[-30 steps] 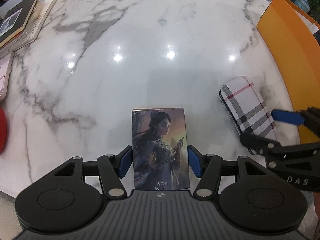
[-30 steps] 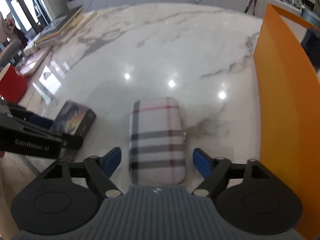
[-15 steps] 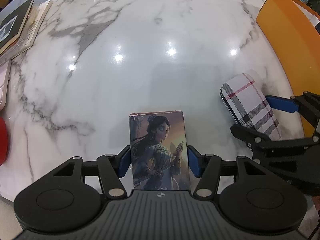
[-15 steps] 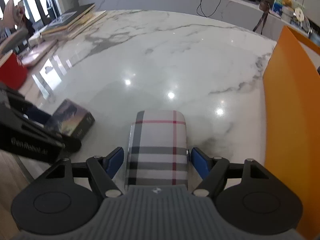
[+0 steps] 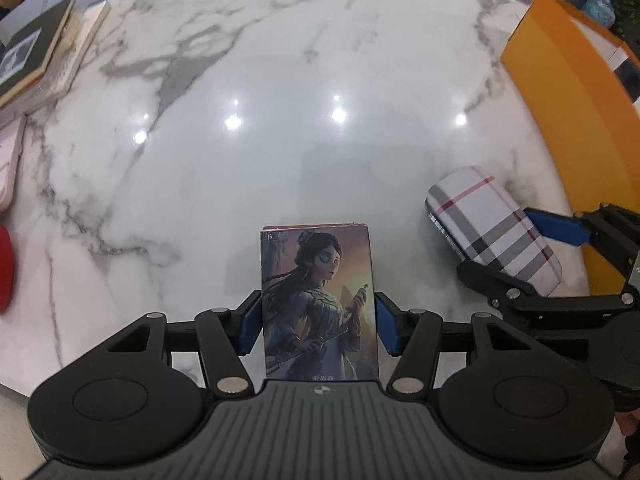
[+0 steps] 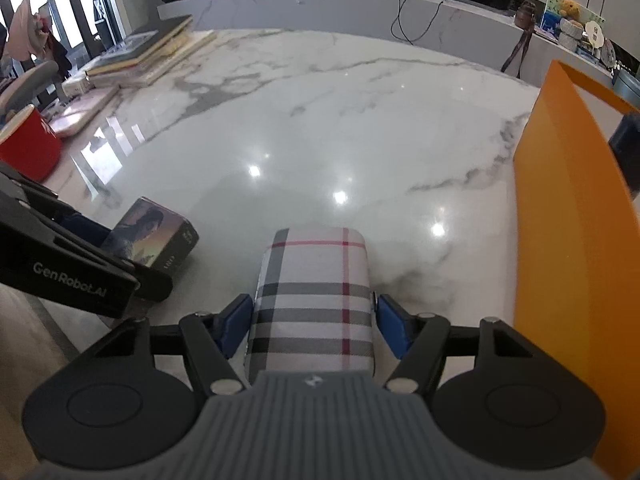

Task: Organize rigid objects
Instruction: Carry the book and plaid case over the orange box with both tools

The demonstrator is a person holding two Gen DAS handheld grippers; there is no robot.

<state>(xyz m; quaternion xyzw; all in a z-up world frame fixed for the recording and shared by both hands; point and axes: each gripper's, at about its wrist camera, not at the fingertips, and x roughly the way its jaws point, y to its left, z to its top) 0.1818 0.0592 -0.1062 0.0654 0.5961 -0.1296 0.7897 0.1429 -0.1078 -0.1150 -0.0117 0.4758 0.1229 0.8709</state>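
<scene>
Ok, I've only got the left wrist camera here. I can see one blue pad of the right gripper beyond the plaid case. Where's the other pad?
Observer: The right wrist view shows the right gripper straddling the plaid case, one blue pad along each long side. Its jaws are closing.
Operator: And that red sliver at my left edge?
Observer: It is a red container standing on the marble table.
Operator: Is the illustrated box lying flat?
Observer: Its far end looks to rest on the marble, with a dark printed side showing on the illustrated box. The left gripper hides the near end.
</scene>
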